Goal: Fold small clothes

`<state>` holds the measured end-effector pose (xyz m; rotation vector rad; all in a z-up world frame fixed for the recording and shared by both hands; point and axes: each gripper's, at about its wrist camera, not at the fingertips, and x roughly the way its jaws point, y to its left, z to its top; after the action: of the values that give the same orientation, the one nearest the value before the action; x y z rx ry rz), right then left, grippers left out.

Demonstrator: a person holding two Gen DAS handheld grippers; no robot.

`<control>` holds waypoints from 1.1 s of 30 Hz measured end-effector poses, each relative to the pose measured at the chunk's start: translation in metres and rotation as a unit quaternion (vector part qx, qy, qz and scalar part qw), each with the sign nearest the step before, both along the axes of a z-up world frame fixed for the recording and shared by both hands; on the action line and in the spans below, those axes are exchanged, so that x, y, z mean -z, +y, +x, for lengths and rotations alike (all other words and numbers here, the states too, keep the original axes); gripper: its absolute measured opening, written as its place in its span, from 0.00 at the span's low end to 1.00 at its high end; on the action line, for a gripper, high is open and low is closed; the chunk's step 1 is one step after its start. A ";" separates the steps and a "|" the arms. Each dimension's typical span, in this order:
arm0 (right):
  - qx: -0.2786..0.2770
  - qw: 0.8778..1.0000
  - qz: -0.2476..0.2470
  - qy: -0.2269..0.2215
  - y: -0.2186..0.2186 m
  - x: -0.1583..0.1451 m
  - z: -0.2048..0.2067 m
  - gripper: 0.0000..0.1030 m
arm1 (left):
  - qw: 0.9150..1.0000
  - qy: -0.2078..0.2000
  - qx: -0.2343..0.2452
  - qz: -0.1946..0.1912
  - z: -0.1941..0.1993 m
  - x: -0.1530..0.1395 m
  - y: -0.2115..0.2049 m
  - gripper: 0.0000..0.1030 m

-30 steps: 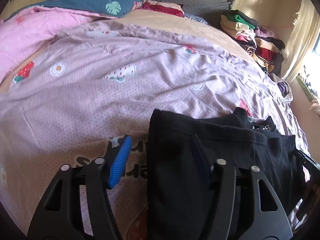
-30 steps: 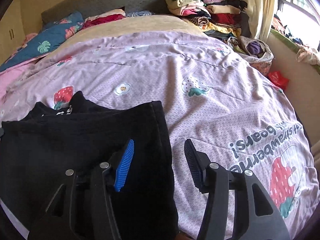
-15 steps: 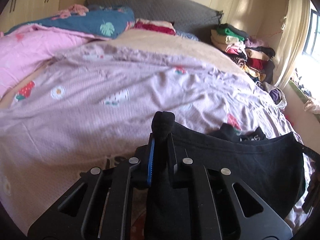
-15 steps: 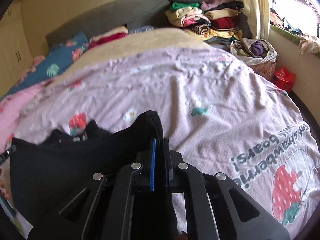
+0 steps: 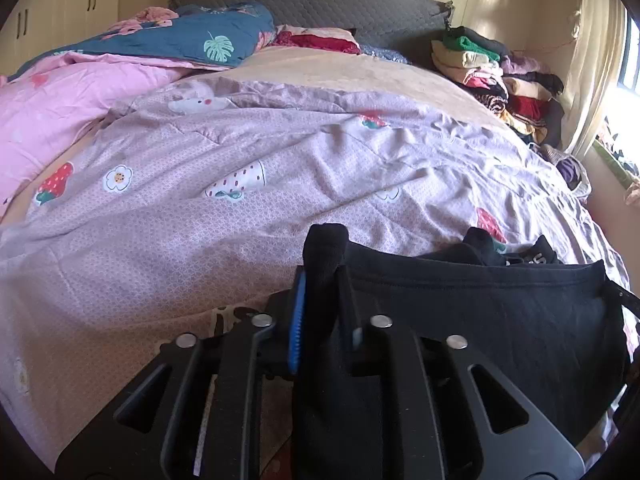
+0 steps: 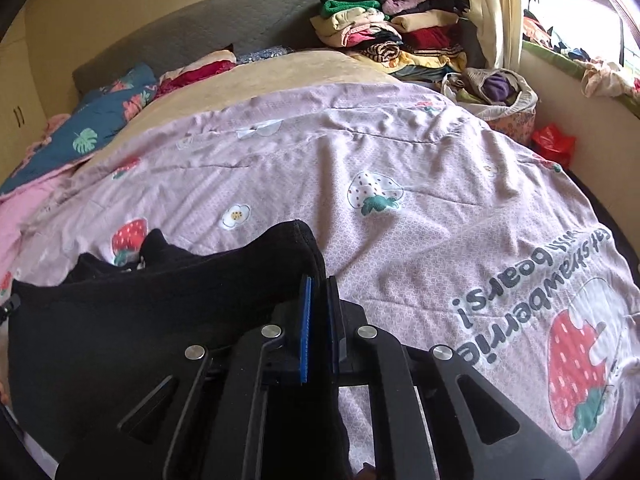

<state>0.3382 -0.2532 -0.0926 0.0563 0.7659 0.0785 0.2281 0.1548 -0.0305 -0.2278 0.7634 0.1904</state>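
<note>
- Black fabric fills the jaws of both tools: the left tool [image 5: 320,312] is clamped on one corner of the black garment [image 5: 480,320], and a rounded nub of cloth pokes out above its blue pads [image 5: 297,320].
- Left jaws have just been closing and then eased a touch, with the cloth pinched between them.
- Right tool [image 6: 318,320] is clamped on the opposite corner of the same black garment [image 6: 120,320]; its jaws stand nearly together, with only a thin fold of cloth between them.
- Between the two tools the garment hangs as a sagging sheet, its top edge a stitched hem running in a shallow curve from one grip to the other.
- Material looks like plain, matte knit, dark all over; a further part of it lies bunched behind the held edge, with small white lettering too small to read.
- Garment sits at the near edge of the bed, over a lilac quilt [image 6: 400,160] printed with strawberries and flowers.
- Farther off, a stack of folded clothes [image 6: 384,36] is piled by the grey headboard [image 5: 320,4].
</note>
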 end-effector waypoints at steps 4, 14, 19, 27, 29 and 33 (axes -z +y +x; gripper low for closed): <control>0.017 1.000 -0.013 0.005 -0.004 -0.003 -0.008 0.33 | 1.000 0.002 -0.001 0.003 -0.003 -0.001 0.000 0.13; -0.003 1.000 0.008 0.002 -0.005 -0.018 -0.049 0.67 | 1.000 -0.008 0.006 0.015 -0.022 -0.015 -0.006 0.44; -0.039 0.999 0.006 0.012 0.010 -0.018 -0.076 0.70 | 1.000 -0.013 0.017 0.017 -0.042 -0.021 -0.012 0.57; -0.078 0.996 0.016 0.039 0.030 -0.008 -0.108 0.70 | 0.998 -0.009 0.063 0.028 -0.070 -0.027 -0.033 0.67; -0.084 0.995 0.017 0.048 0.032 -0.005 -0.112 0.70 | 0.996 0.001 0.086 0.014 -0.075 -0.024 -0.040 0.68; -0.081 0.994 0.010 0.066 0.032 0.003 -0.116 0.71 | 0.993 0.024 0.112 0.011 -0.082 -0.013 -0.055 0.68</control>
<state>0.2223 -0.2212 -0.0958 0.0184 0.9005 0.2394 0.1460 0.1003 -0.0178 -0.1158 0.8282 -0.0089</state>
